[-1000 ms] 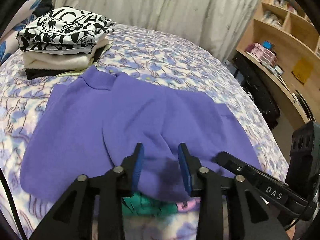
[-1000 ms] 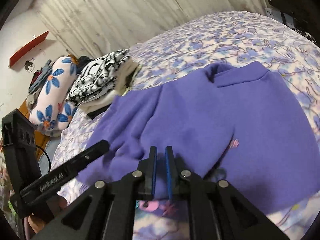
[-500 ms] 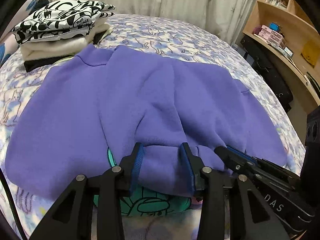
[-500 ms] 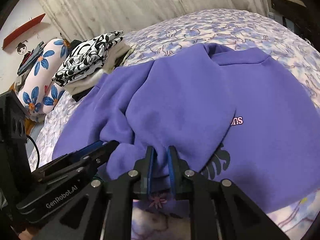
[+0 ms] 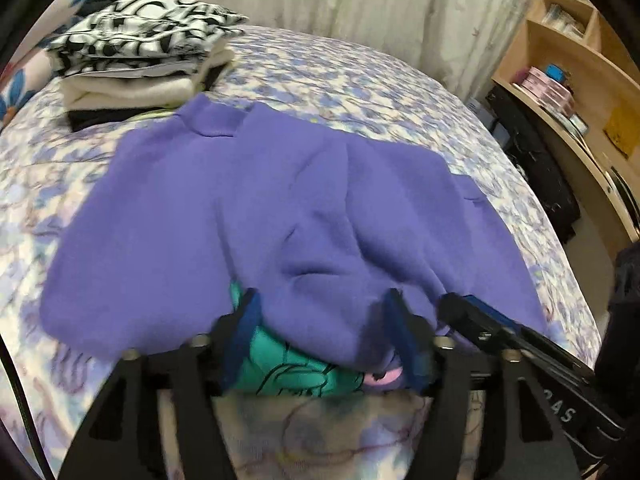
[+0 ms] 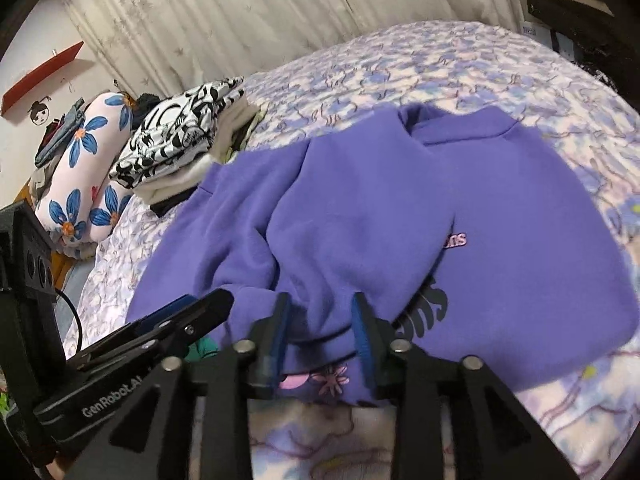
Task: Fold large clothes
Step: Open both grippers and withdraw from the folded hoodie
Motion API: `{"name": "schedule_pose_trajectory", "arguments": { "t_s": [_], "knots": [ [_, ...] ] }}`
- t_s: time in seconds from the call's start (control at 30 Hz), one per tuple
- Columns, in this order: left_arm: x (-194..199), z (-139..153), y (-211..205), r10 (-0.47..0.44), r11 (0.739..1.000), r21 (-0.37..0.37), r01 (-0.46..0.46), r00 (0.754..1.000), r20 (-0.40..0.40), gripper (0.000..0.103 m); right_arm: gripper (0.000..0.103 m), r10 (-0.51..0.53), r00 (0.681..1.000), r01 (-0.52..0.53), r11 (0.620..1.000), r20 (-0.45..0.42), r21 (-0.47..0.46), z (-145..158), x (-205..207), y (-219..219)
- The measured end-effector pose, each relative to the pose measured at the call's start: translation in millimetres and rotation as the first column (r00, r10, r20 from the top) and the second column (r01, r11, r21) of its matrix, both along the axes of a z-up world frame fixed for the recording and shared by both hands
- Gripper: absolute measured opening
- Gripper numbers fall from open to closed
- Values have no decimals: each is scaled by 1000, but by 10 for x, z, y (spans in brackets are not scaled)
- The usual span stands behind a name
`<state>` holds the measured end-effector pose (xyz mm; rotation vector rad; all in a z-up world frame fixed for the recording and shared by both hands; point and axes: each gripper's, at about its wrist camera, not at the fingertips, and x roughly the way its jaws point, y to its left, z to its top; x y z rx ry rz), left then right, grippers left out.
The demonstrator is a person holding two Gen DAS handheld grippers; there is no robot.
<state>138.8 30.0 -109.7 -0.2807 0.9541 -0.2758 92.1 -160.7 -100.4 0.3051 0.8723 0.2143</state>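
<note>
My left gripper [image 5: 324, 332] has its jaws opening, wide apart now, with the folded-over edge of the purple sweatshirt [image 5: 280, 208] lying loose between them, not pinched. My right gripper [image 6: 320, 324] is opening too, the same thick fold between its jaws but untouched by the pads. The sweatshirt lies on the bed [image 5: 360, 76], spreading away ahead of both jaws, sleeves folded inward. I judge it soft, bulky fleece: light but floppy, apt to slump and spring open. I'd grip at the hem corners nearest the jaws, taking both layers together.
</note>
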Motion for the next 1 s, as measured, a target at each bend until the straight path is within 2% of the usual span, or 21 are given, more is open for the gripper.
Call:
{"name": "schedule_pose_trajectory", "arguments": {
  "t_s": [0.07,0.17,0.37,0.53,0.67,0.83,1.0],
  "knots": [
    [-80,75,90,20,999,-28,-20,1000,10,82,35,3,1000,-3,1000,10,8,78,-59,3],
    [-198,178,197,25,998,-54,-25,1000,10,83,35,5,999,-5,1000,32,6,198,-154,29],
    [-479,358,376,37,998,-45,-36,999,27,83,35,11,997,-10,1000,75,-11,401,-343,122],
    [-656,381,571,49,995,-85,-49,999,-1,84,35,25,995,-22,999,98,-27,504,-473,213],
    [-743,256,753,69,986,-149,-74,997,-43,85,35,39,993,-31,997,115,-67,513,-549,310],
    [-730,-75,929,89,963,-244,-111,991,-101,86,35,54,992,-44,995,115,-88,416,-558,392],
    [-611,-408,1050,133,939,-299,-171,981,-143,85,35,57,995,-48,994,88,-102,275,-486,447]
  ]
}}
